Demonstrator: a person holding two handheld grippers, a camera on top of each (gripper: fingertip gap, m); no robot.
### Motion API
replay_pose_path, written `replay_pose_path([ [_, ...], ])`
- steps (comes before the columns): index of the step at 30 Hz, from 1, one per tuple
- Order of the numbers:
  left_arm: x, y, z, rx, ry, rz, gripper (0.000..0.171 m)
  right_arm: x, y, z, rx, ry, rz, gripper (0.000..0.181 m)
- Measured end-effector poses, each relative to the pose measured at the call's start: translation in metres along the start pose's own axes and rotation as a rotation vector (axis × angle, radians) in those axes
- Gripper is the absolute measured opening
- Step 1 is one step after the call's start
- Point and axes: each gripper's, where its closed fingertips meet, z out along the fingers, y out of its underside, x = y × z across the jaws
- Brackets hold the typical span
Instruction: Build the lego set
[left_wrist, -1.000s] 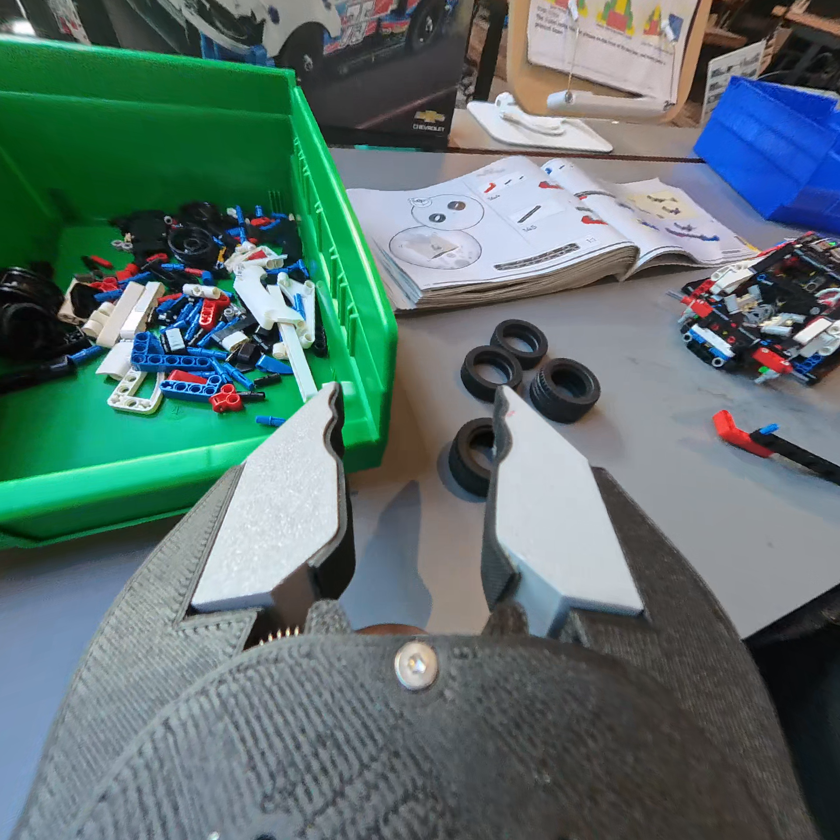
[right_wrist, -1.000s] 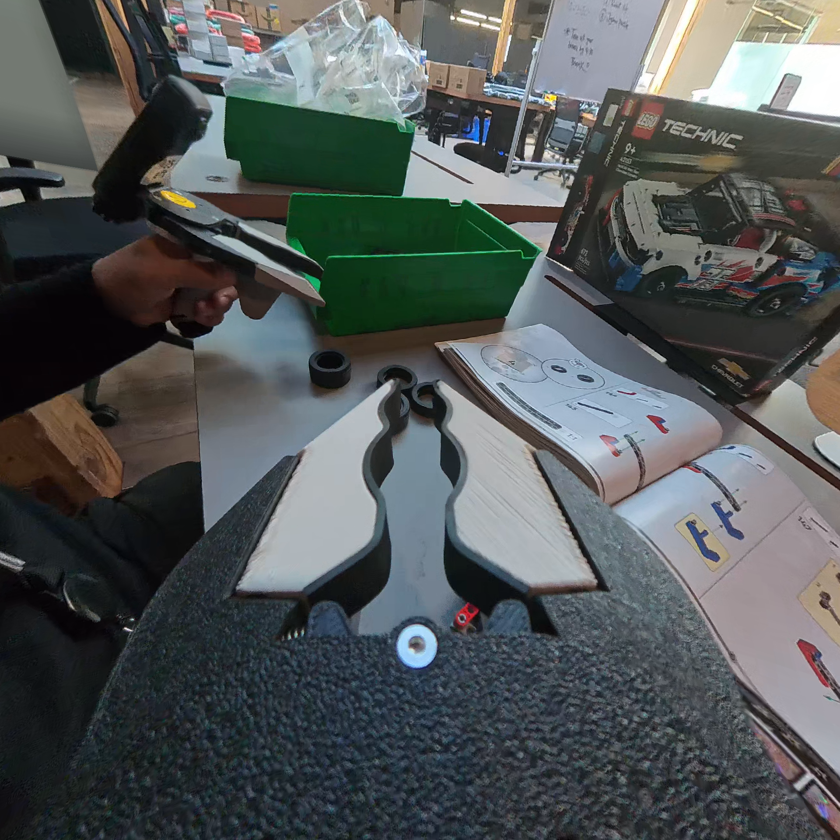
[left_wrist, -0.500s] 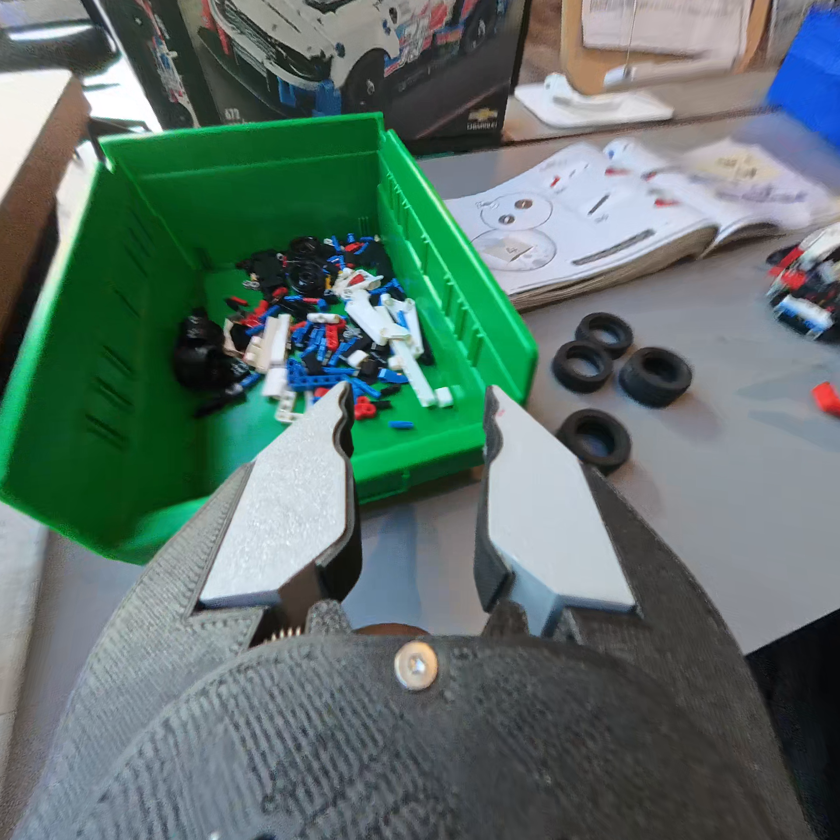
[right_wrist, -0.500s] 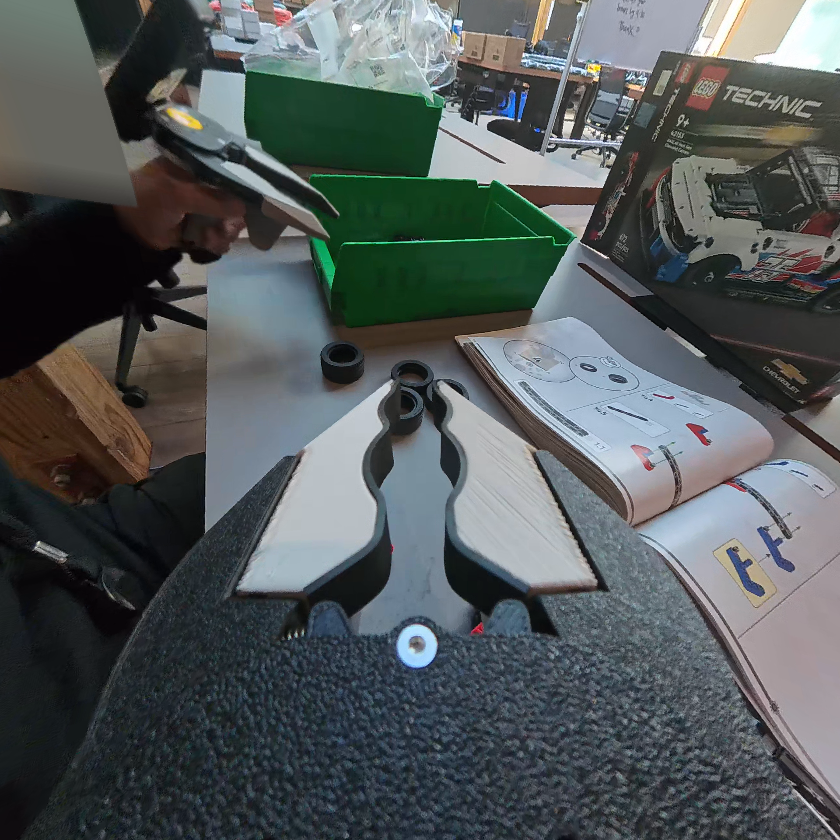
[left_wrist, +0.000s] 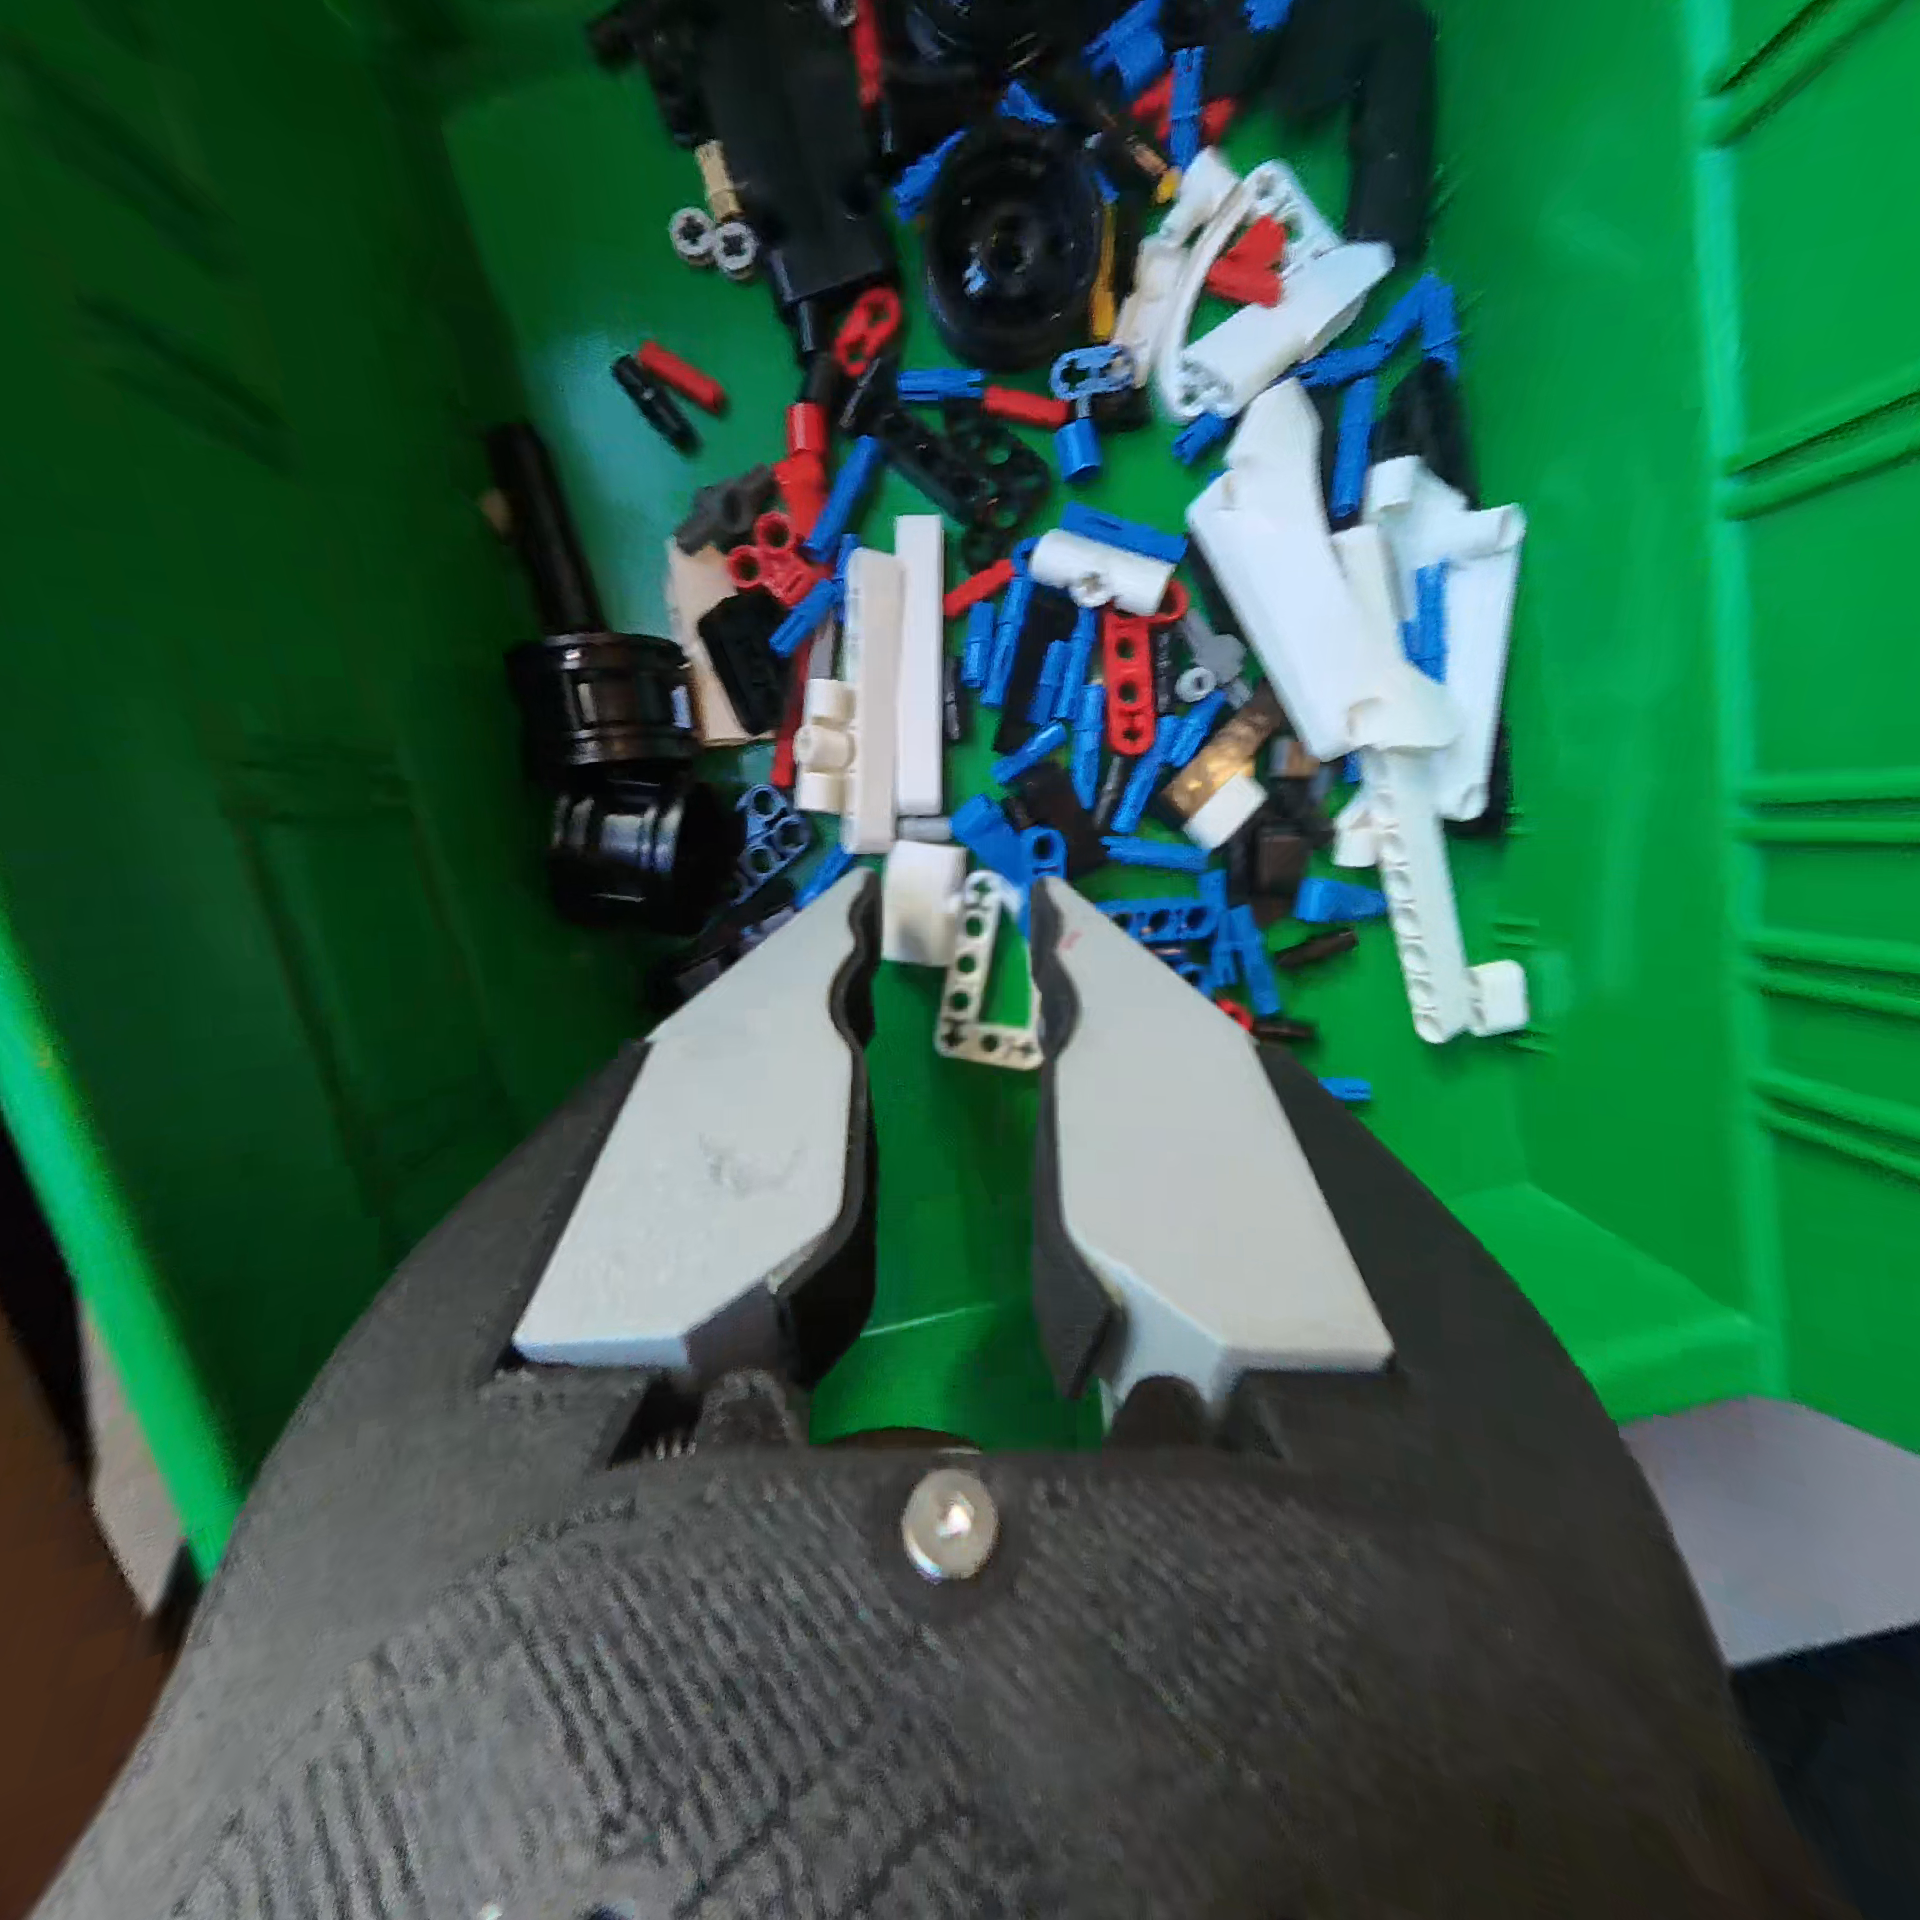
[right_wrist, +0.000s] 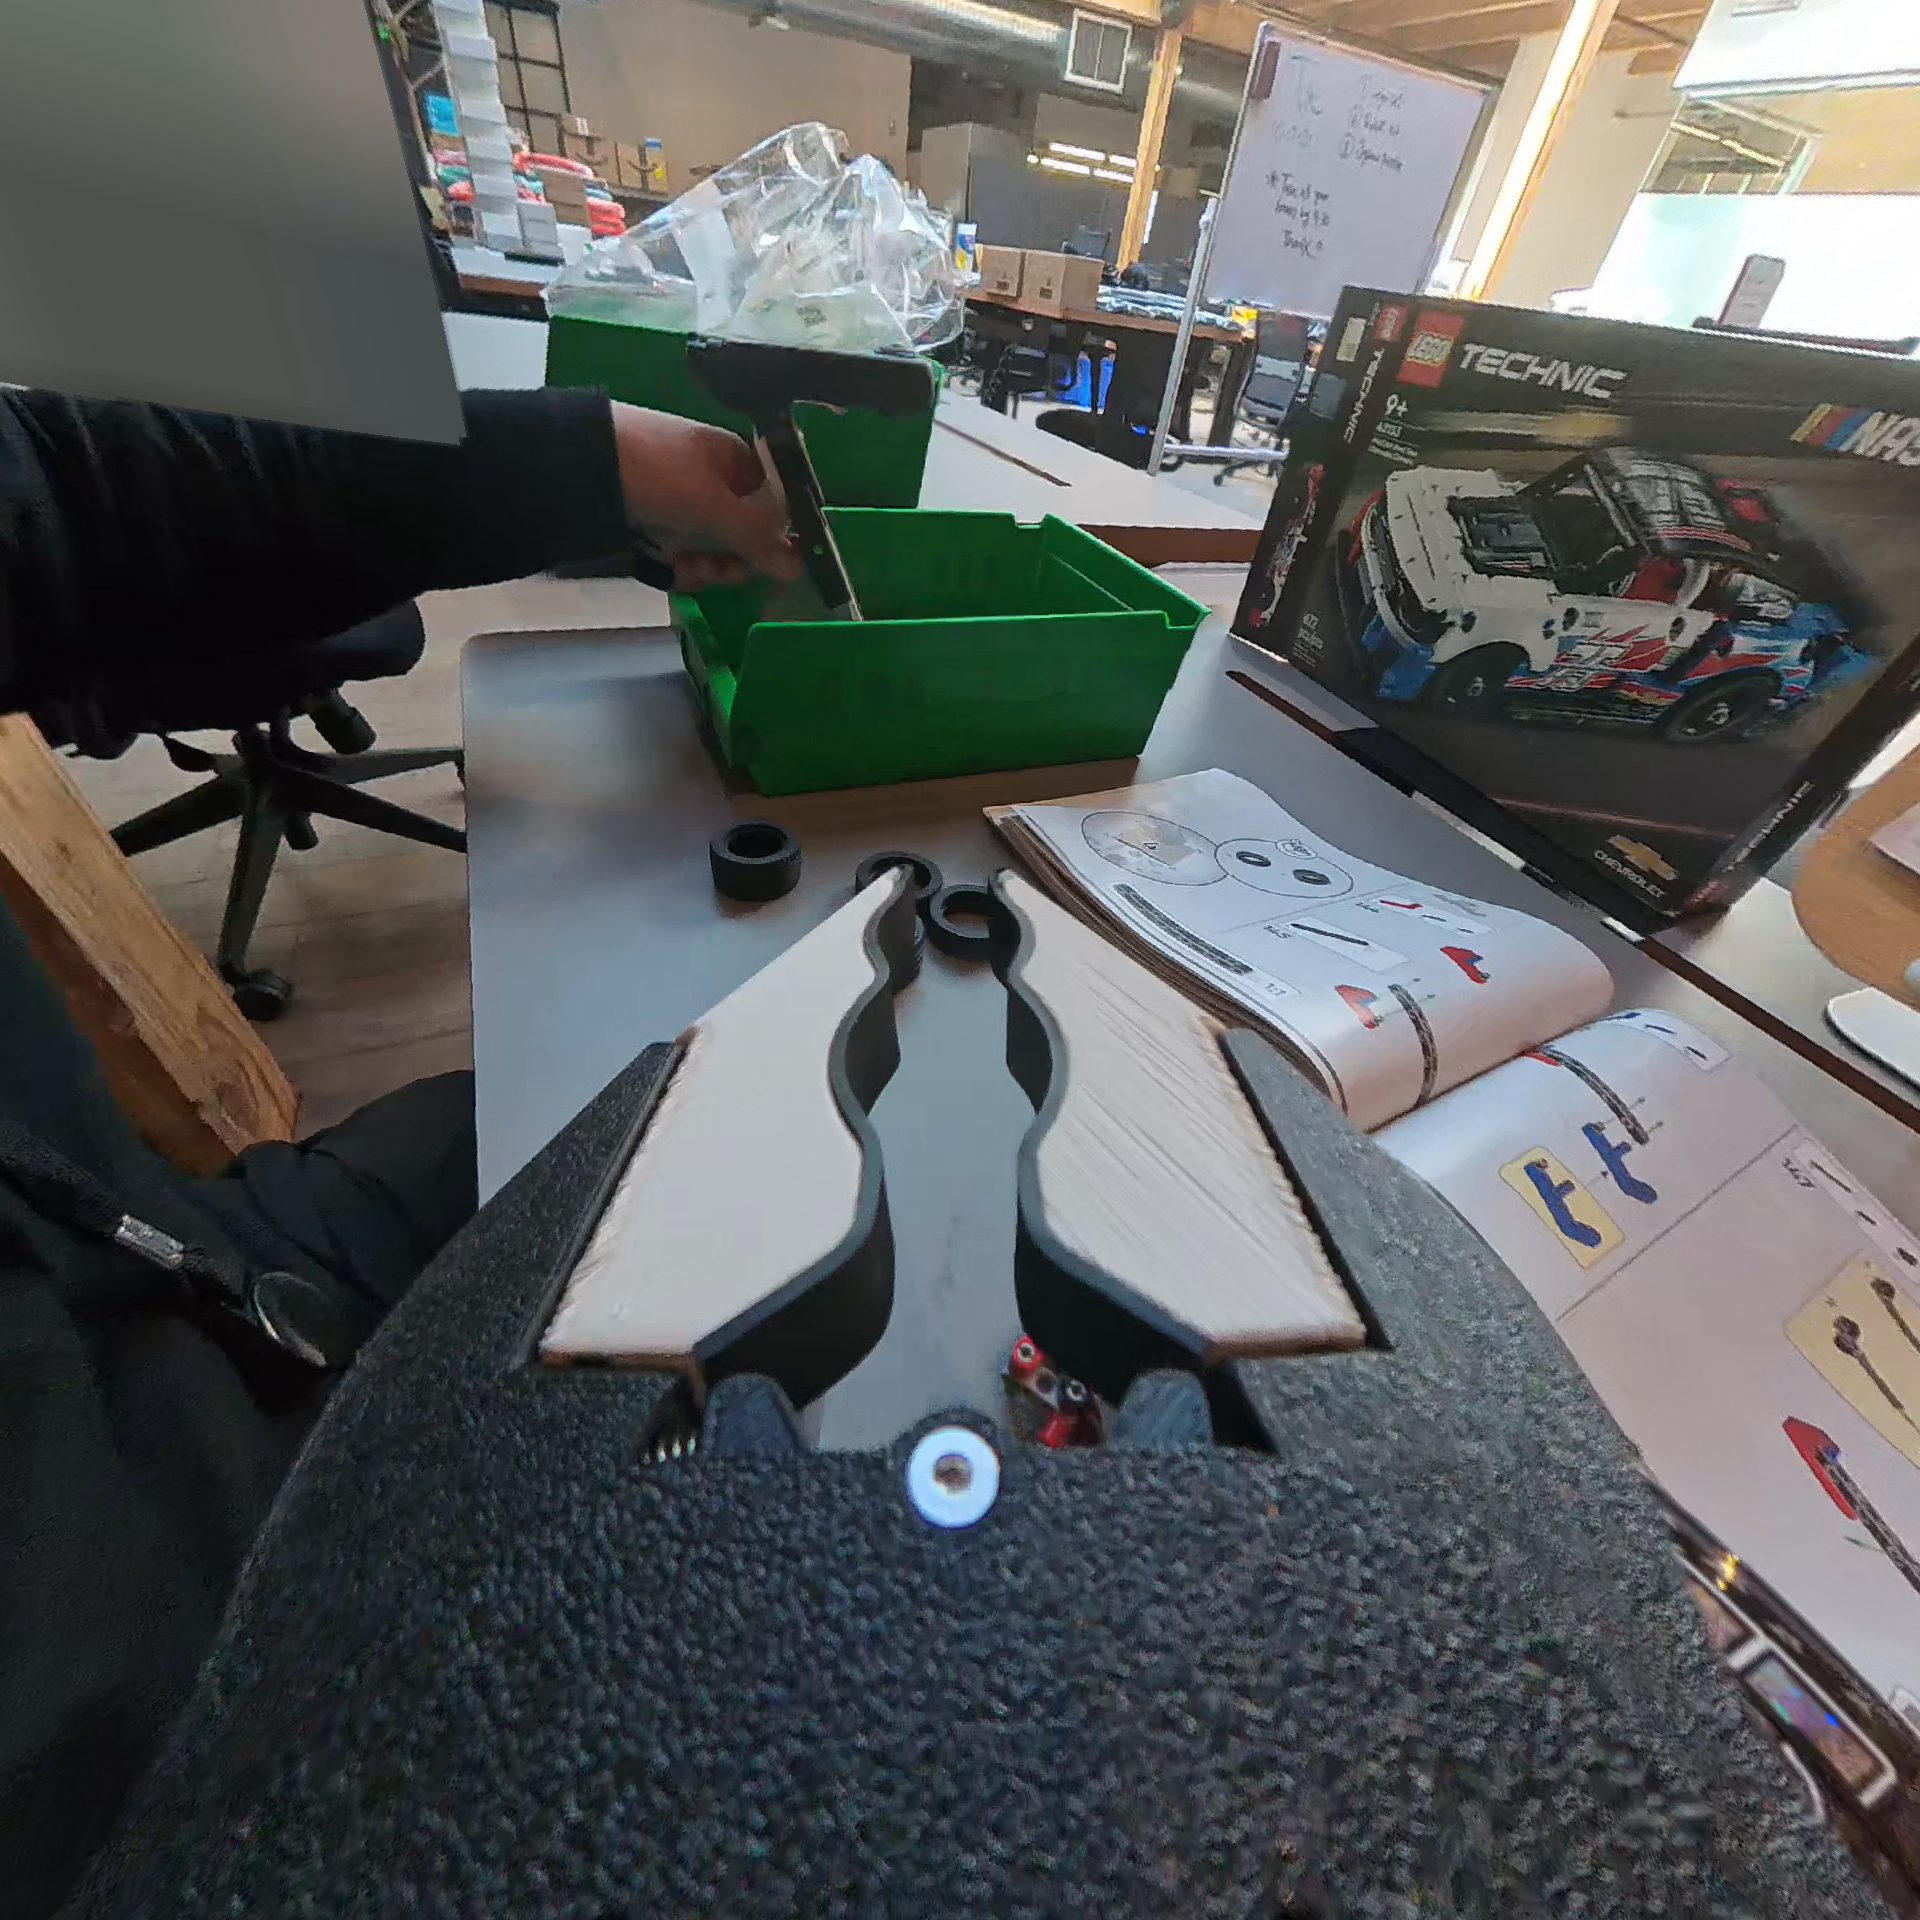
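My left gripper (left_wrist: 951, 914) is open and empty, pointing down into the green bin (left_wrist: 260, 727) just above a heap of loose lego parts. A small white piece (left_wrist: 920, 904) and a white frame beam (left_wrist: 987, 987) lie between its fingertips. Black wheel rims (left_wrist: 613, 717) lie to the left and white body panels (left_wrist: 1340, 623) to the right. My right gripper (right_wrist: 951, 894) is slightly open and empty, low over the grey table, with its tips by black tyres (right_wrist: 966, 920). The right wrist view shows the left gripper (right_wrist: 821, 540) dipping into the bin (right_wrist: 935, 686).
An open instruction booklet (right_wrist: 1299, 935) lies right of my right gripper. The lego set box (right_wrist: 1579, 592) stands behind it. A lone tyre (right_wrist: 755, 860) sits near the bin. A second green bin (right_wrist: 623, 358) with plastic bags is at the back. An office chair (right_wrist: 281, 769) is on the left. Left tips to right tips: about 45 cm.
My left gripper has swung left from above the tyres on the table and tipped down into the green bin, close over the parts. My right gripper has hardly moved.
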Motion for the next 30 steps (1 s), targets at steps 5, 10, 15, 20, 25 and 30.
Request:
replay_pose_path([
  [5, 0.009, -0.006, -0.002, 0.017, -0.01, -0.027, 0.027, 0.014, 0.006, -0.023, 0.029, 0.036, 0.032, 0.012],
  [10, 0.015, 0.001, 0.009, -0.042, -0.001, -0.03, 0.015, 0.024, 0.007, -0.039, 0.044, 0.062, 0.019, 0.012],
  [15, 0.012, 0.005, 0.008, -0.064, -0.028, -0.017, 0.005, 0.033, 0.003, -0.056, 0.079, 0.094, 0.016, 0.01],
  [20, 0.012, -0.003, -0.013, -0.003, -0.081, -0.003, 0.005, 0.034, 0.012, -0.065, 0.058, 0.113, 0.019, 0.01],
  [25, 0.046, -0.037, -0.064, 0.188, -0.098, 0.051, 0.005, 0.033, 0.02, -0.073, 0.029, 0.135, -0.019, 0.01],
  [30, 0.195, -0.073, -0.106, 0.372, 0.119, 0.306, 0.005, 0.032, 0.034, -0.08, -0.005, 0.128, -0.02, 0.01],
])
